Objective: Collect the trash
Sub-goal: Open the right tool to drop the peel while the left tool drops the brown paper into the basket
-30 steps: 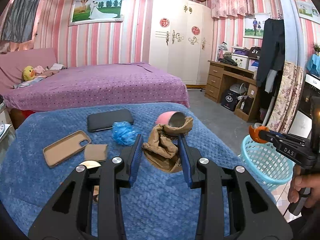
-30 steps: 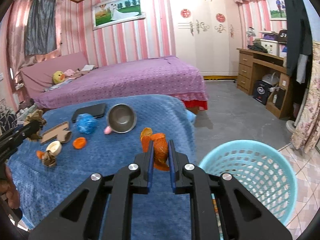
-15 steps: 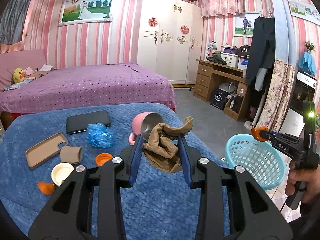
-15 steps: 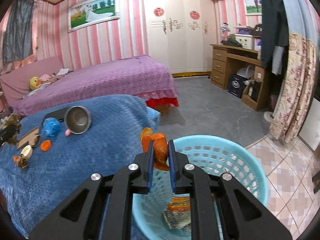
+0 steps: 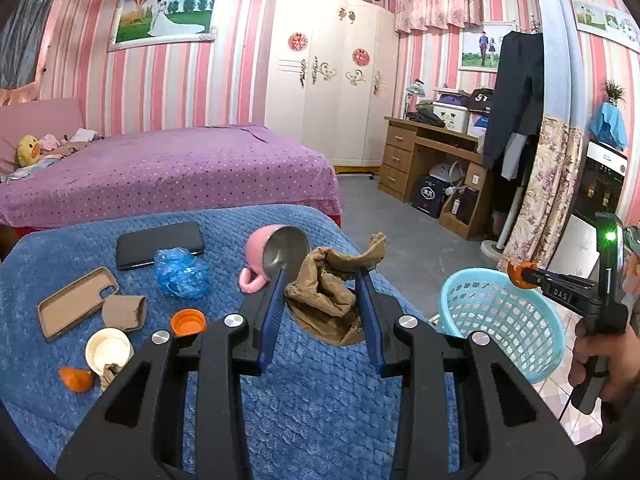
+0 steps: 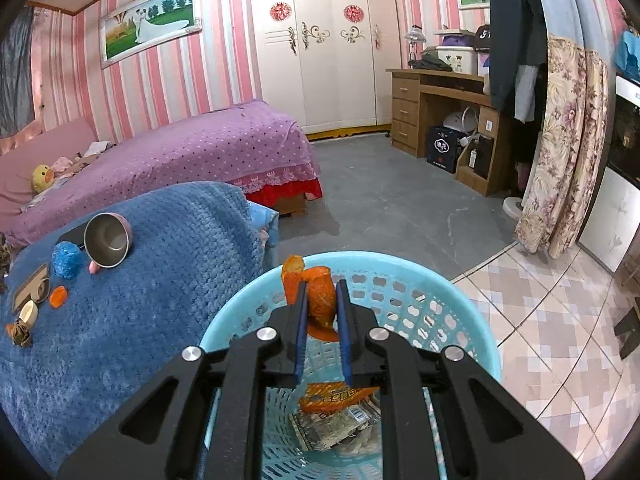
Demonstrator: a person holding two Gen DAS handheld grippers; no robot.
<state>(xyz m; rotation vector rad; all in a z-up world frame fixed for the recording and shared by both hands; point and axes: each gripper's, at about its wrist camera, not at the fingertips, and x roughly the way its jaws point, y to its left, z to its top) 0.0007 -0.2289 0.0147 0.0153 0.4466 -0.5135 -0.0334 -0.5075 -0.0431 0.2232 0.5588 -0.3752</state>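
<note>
We've got the right gripper (image 6: 322, 312) pinching orange peel (image 6: 318, 300) over the basket (image 6: 452, 300) for dropping; left gripper (image 5: 322, 300) clamps crumpled brown paper (image 5: 326, 292), next in line.

Even, soft indoor light fills both fisheye views; edges bend and darken at the corners, detail stays sharp throughout.

**Room and background**

Walls (image 5: 168, 80) were pink-and-white striped, bearing a framed wedding picture (image 5: 166, 16). A white wardrobe (image 5: 332, 76) stood in the corner, a wooden desk (image 6: 436, 112) beside it. A bed (image 5: 160, 176) carried a purple dotted cover. Floor (image 6: 392, 208) was grey, changing to patterned tiles (image 6: 560, 320) near a floral curtain (image 6: 568, 140).
</note>
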